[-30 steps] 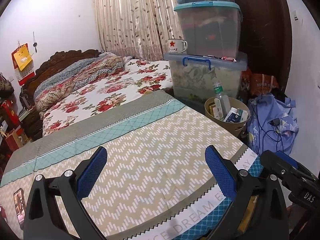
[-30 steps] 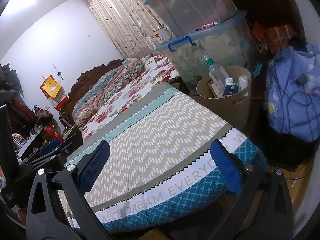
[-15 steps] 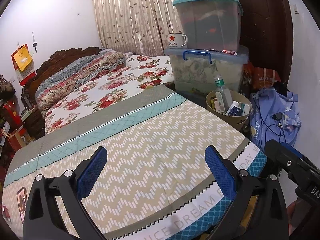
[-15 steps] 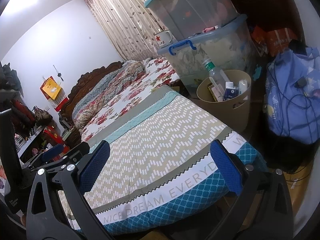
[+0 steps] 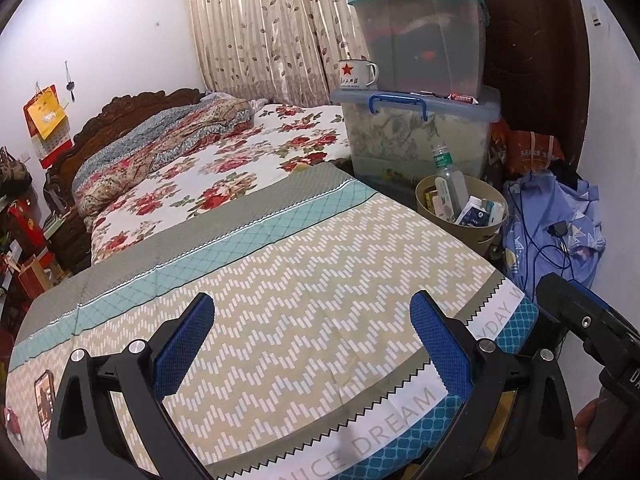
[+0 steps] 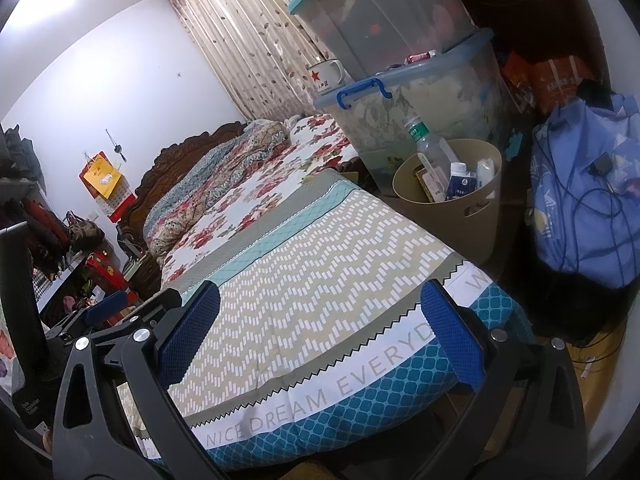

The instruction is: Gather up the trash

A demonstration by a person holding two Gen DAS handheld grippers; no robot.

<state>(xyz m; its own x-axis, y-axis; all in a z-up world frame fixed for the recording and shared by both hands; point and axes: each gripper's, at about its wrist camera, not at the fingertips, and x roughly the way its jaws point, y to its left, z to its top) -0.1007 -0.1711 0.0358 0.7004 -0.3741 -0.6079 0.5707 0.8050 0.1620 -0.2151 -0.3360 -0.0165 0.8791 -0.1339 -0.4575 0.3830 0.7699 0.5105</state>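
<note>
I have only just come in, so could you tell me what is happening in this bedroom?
A person holds a gripper in each hand over the foot of the bed, collecting trash. The left gripper and right gripper both have their jaws wide apart and hold nothing. A tan wastebasket beside the bed already holds a plastic bottle and small cartons. A phone lies on the quilt.

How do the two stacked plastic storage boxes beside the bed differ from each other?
The upper box has a teal lid and shows dark contents; the lower box has a pale blue lid with a bright blue handle and holds light, leafy-patterned fabric. The lower box's lid juts out past the upper box, leaving a ledge that carries a red-star mug; no ledge shows on the upper. Both are see-through plastic tubs.
</note>
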